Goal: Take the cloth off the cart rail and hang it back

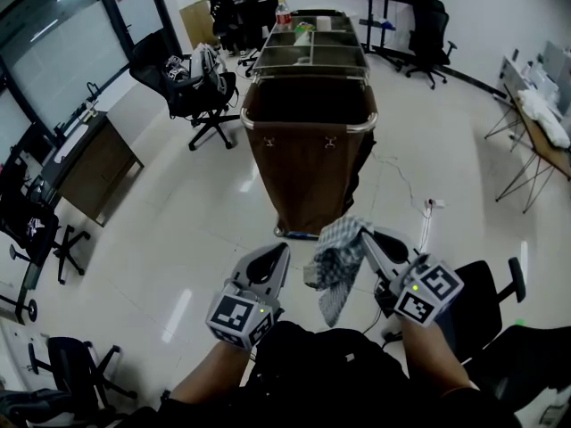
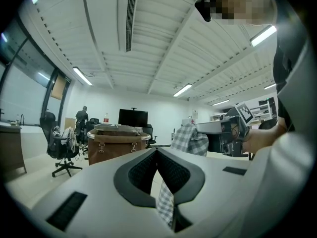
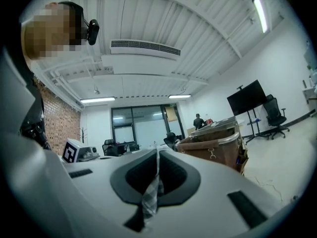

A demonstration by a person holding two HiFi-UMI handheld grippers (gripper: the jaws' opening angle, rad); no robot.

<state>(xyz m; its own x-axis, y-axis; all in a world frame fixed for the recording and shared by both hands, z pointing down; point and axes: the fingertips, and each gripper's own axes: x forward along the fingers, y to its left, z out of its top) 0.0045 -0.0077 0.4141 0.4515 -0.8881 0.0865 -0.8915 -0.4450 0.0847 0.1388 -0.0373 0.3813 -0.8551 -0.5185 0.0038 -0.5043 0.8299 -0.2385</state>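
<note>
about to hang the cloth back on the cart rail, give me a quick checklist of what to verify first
1. The cloth is off the cart rail: ok, it is held in the air, short of the cart.
2. Grip of the right gripper: ok, its fingers are shut on the cloth.
3. Grip of the left gripper: ok, its fingers are shut on a strip of the cloth.
4. Rail free to take it: ok, the near rail looks bare.
5. Cloth spread out for draping: not ok, it is bunched up between the two grippers.
</note>
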